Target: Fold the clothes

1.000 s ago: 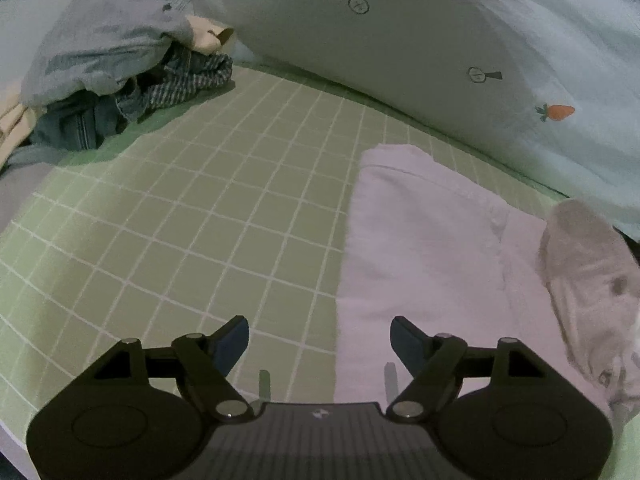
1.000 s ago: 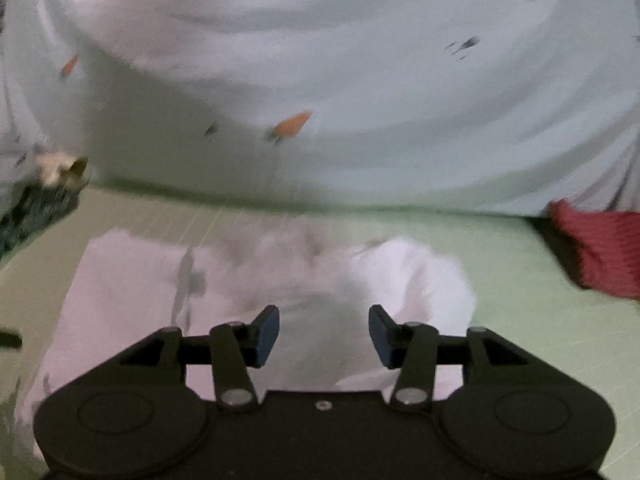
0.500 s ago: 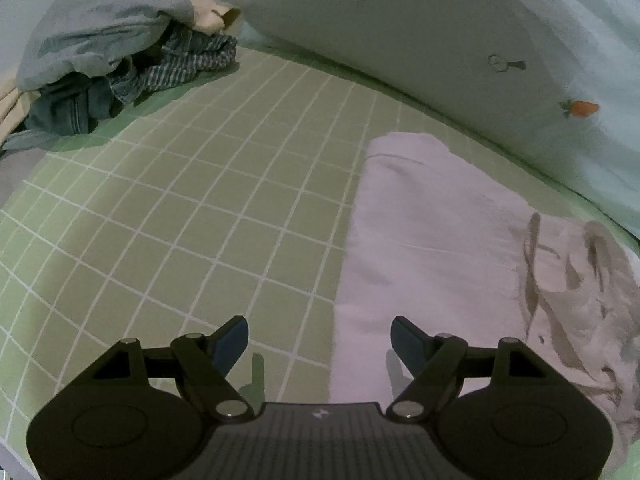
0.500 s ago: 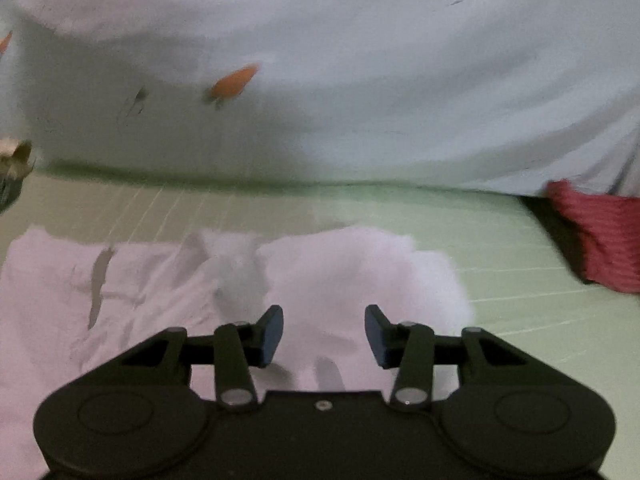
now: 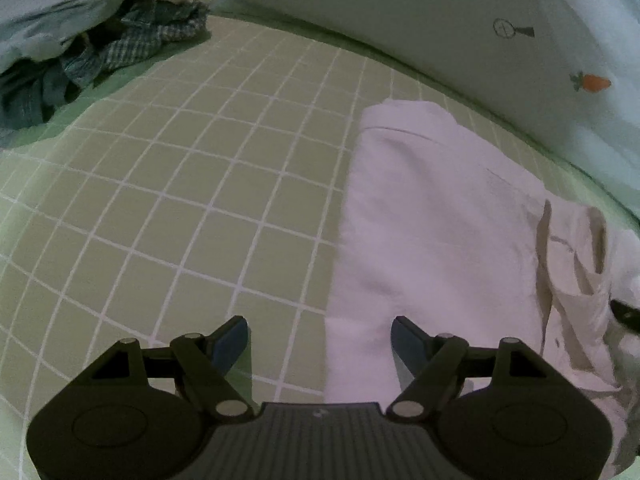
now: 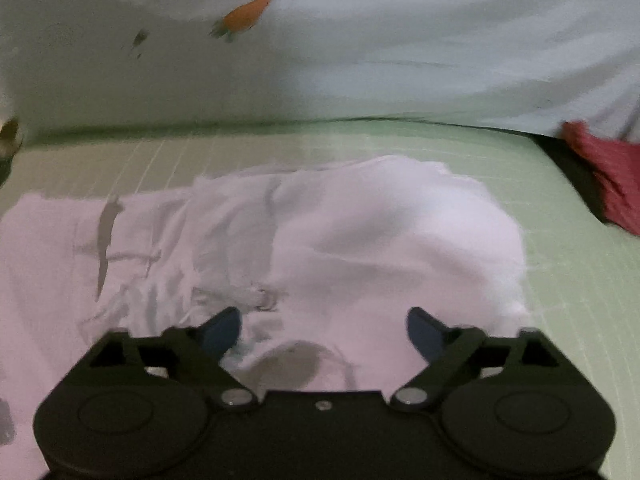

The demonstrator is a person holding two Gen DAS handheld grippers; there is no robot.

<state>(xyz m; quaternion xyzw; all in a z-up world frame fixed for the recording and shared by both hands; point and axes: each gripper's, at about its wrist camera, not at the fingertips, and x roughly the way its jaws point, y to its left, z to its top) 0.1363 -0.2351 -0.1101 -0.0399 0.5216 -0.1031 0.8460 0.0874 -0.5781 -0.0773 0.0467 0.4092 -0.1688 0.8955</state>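
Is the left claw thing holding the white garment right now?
No, the left gripper is open with nothing between its fingers, beside the white garment.

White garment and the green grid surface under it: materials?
White garment: looks like thin woven fabric, matte; it creases and bunches softly, with stitched seams. Green grid surface: probably a bedsheet or soft mat, matte, printed white lines; no weave visible, so unsure.
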